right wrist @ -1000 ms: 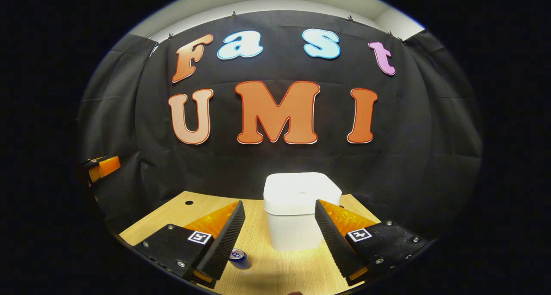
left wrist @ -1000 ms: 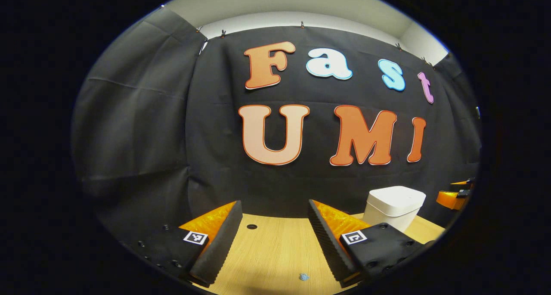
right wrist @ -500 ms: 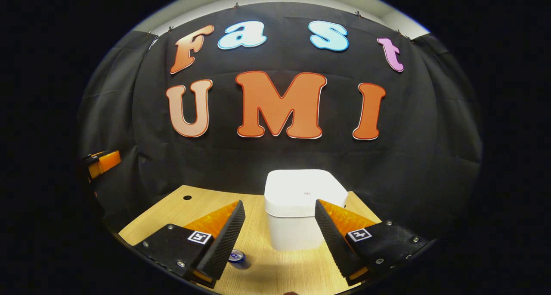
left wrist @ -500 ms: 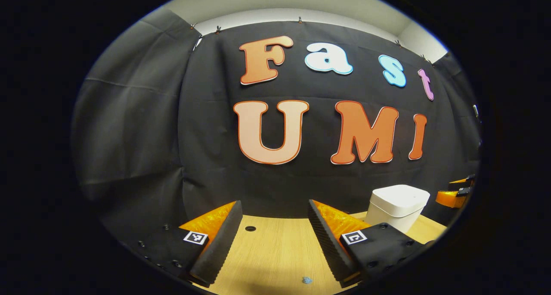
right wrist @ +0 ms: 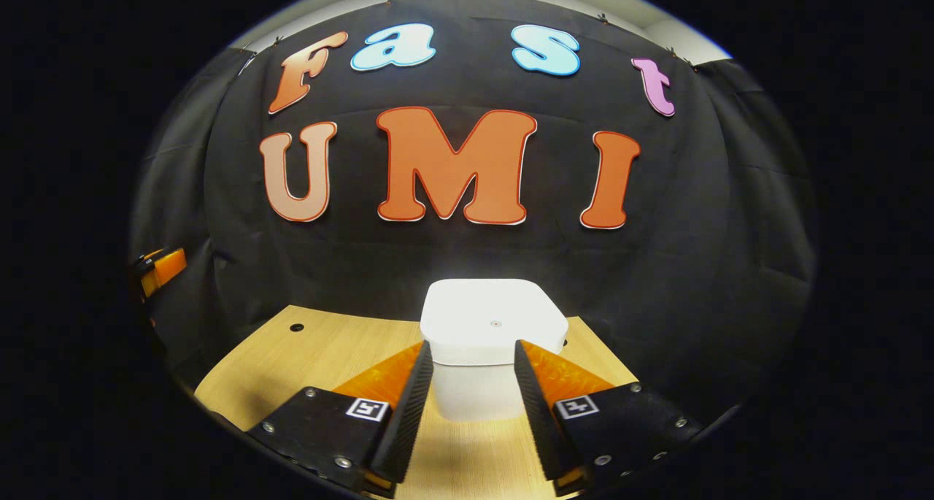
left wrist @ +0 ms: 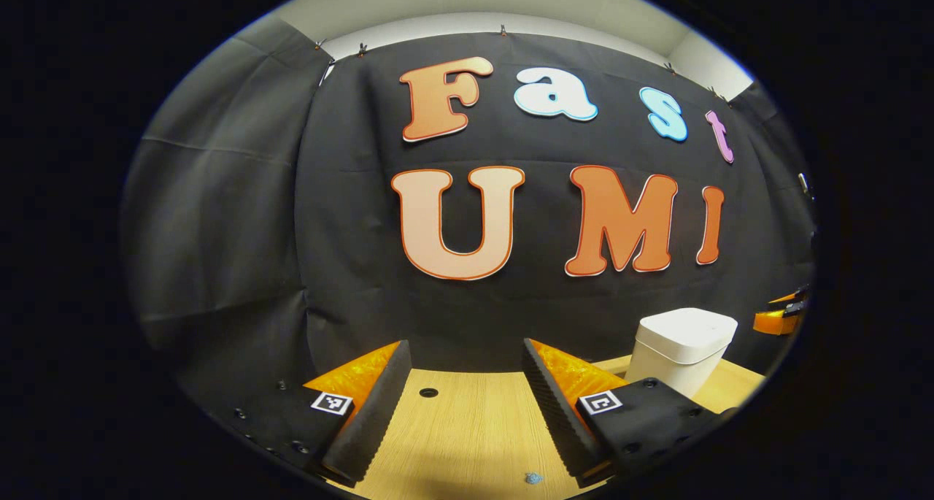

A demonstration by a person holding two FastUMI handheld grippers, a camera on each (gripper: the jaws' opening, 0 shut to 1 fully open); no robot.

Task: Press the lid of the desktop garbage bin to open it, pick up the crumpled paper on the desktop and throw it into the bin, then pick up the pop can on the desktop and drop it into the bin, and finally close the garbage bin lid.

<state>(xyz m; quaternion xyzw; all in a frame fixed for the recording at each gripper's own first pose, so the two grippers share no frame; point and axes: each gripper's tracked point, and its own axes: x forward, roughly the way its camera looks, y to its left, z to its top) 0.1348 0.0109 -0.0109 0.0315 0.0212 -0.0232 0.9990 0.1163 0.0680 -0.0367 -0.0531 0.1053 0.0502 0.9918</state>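
We are at the opening step: the square white plastic garbage bin stands on the pale wooden counter, close to the black cloth backdrop, with its rounded lid flat and shut. In the right gripper view, our right gripper points straight at the bin's front wall, its jaws parted with nothing between them and the bin showing through the gap, not touching either finger. In the left gripper view, our left gripper is spread and empty over bare counter, with the bin off to its right and well apart. A small bluish crumpled scrap lies on the counter near the lower edge there; we take it for the crumpled paper, though it is too small to be sure.

We judge the bin to be light, smooth and stiff, so a sideways shove could slide it along the counter. The lid looks like a push-to-release type; pressing straight down on top, near the small mark at its centre, should keep the bin planted. The paper should be soft and nearly weightless, so a gentle pinch across its bulk would do.
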